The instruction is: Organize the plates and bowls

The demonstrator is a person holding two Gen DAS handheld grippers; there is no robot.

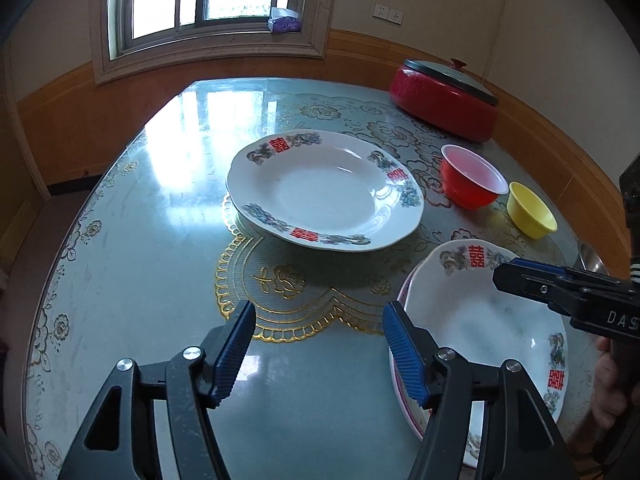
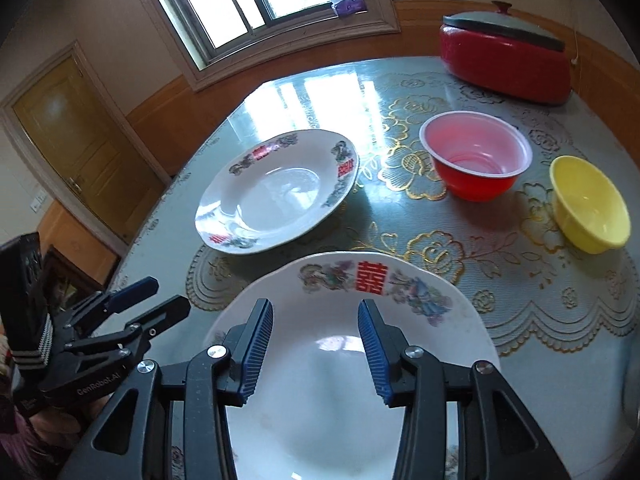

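A white floral plate lies at the table's middle. A second white floral plate rests on another plate near the front edge; a pink-rimmed edge shows under it. A red bowl and a yellow bowl stand to the right. My left gripper is open and empty, over the table left of the stack. My right gripper is open and empty, above the stacked plate.
A red lidded cooker stands at the back right. The round table has a glossy lace-patterned cover. A wall with a window is behind it. A door is to the left.
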